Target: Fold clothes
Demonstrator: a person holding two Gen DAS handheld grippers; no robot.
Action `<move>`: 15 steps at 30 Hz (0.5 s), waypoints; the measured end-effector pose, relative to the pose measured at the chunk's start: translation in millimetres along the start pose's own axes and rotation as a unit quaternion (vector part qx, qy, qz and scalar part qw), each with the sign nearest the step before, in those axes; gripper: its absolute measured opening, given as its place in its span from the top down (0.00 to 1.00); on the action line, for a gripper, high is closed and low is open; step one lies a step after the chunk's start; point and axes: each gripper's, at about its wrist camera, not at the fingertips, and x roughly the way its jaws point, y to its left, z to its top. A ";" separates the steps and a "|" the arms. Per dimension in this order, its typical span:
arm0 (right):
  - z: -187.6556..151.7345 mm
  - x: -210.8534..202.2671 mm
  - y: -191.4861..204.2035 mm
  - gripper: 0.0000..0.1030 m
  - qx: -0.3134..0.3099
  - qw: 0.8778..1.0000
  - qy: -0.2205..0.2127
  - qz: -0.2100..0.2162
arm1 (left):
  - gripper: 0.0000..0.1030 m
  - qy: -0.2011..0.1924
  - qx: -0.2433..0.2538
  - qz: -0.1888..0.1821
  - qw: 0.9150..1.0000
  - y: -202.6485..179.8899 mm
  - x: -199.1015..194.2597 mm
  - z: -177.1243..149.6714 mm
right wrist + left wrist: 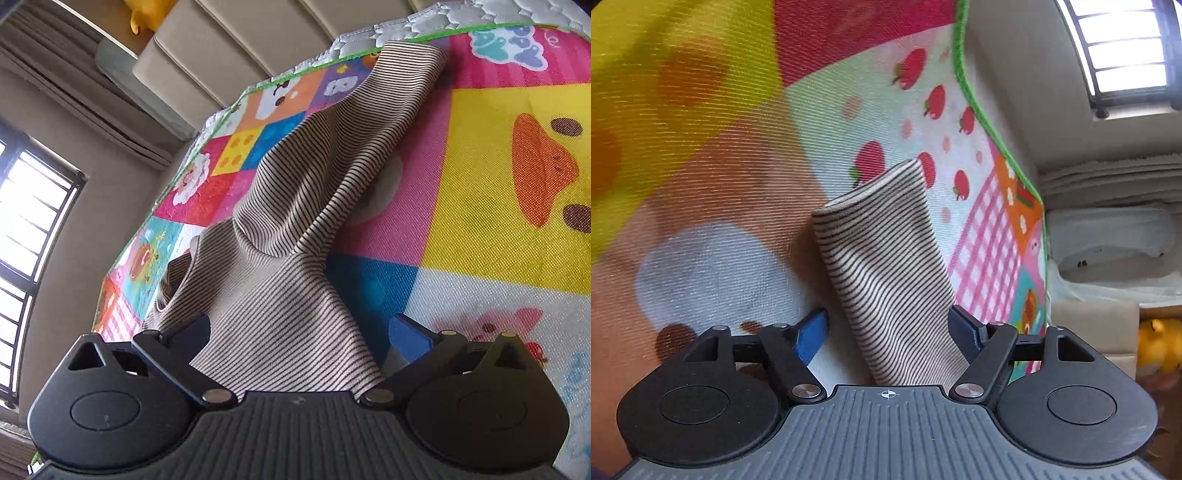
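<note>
- Lying rumpled on the colourful cartoon-print play mat (498, 177): beige dark-striped knit garment (295, 229).
- Left tool (892, 328) fingers apart, a folded garment end between them, unpinched.
- Right tool (306, 332) fingers apart, fabric between.

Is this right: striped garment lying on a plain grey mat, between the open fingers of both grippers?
Not quite. The mat is not plain grey: it is a multicoloured cartoon print, clear in the right wrist view. The rest holds: the striped garment lies between the open fingers of the left gripper and right gripper.
</note>
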 end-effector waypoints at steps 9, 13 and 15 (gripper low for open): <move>-3.6 8.5 19.9 0.00 -0.079 0.997 -0.017 -0.019 | 0.91 -0.063 0.253 0.081 0.962 -66.9 10.6 -14.2; 6.5 -4.7 30.4 0.00 -0.113 0.991 -0.066 -0.013 | 0.92 -0.097 0.350 0.031 0.931 -110.1 -16.9 -40.3; 12.7 -13.8 33.8 0.00 -0.124 0.988 -0.093 -0.008 | 0.92 -0.103 0.392 0.000 0.914 -137.0 -29.5 -64.9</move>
